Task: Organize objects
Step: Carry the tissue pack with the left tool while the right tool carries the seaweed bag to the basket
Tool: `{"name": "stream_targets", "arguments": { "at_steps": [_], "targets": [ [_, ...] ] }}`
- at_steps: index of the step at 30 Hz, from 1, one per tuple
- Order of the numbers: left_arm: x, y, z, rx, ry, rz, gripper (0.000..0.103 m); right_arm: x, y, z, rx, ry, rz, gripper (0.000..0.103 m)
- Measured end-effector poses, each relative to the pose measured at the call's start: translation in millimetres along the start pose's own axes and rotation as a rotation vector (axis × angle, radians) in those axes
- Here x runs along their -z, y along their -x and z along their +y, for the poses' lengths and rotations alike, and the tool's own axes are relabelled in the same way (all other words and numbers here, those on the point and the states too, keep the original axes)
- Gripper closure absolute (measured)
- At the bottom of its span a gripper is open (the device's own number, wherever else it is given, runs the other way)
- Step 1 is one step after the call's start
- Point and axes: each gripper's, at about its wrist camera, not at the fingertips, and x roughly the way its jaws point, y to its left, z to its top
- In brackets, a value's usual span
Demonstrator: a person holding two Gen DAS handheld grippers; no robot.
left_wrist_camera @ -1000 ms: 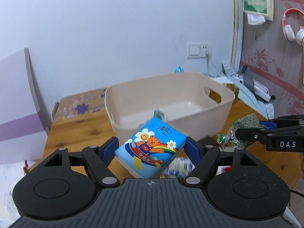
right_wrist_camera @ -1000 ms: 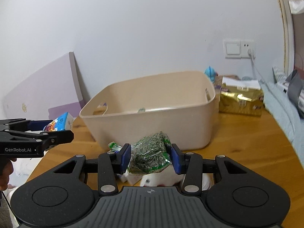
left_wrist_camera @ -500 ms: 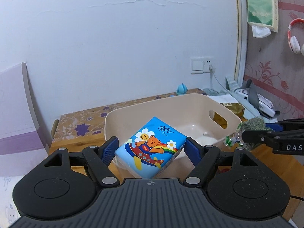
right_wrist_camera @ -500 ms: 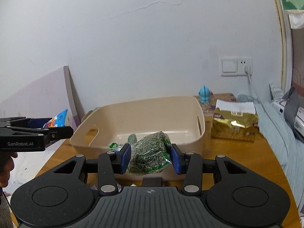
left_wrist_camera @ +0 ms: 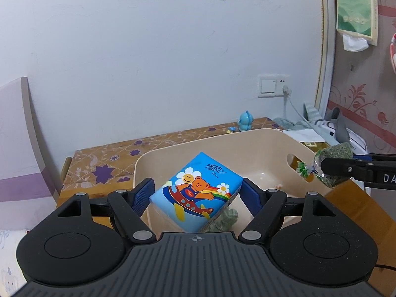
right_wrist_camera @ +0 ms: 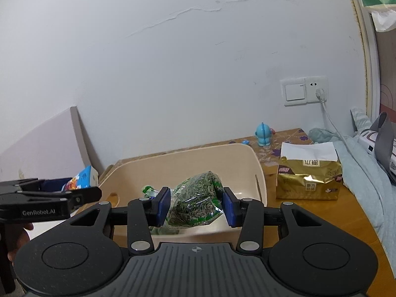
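My left claw (left_wrist_camera: 196, 191) squeezes the blue tissue pack (left_wrist_camera: 195, 201) and holds it up over the tan bin (left_wrist_camera: 247, 146) on the bench (right_wrist_camera: 321, 212). My right claw (right_wrist_camera: 196, 206) squeezes the bag of green bits (right_wrist_camera: 195, 204) above that same bin.

Between blue fingers (left_wrist_camera: 143, 195): tissue pack (left_wrist_camera: 195, 193) showing blue, bear-and-rainbow print. Tea bag (right_wrist_camera: 195, 203) showing green. Bin (left_wrist_camera: 259, 148) beyond showing beige; worktop (right_wrist_camera: 316, 212) showing orange-brown.
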Motion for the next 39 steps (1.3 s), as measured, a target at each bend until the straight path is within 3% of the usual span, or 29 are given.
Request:
{"name": "stream_targets", "arguments": {
  "at_steps": [11,26,39],
  "targets": [
    [-14,-52,-6,0.003,0.023,0.034,0.026,-10,-31,-12,0.035,0.005,0.005,0.061],
    [-3,-98,-11,-0.022,0.059,0.172,0.026,-5,-65,-2,0.044,0.08,0.076,0.061],
    [7,-105,-9,-0.054,0.056,0.209,0.026,6,-79,6,0.076,0.14,0.137,0.06]
  ]
}}
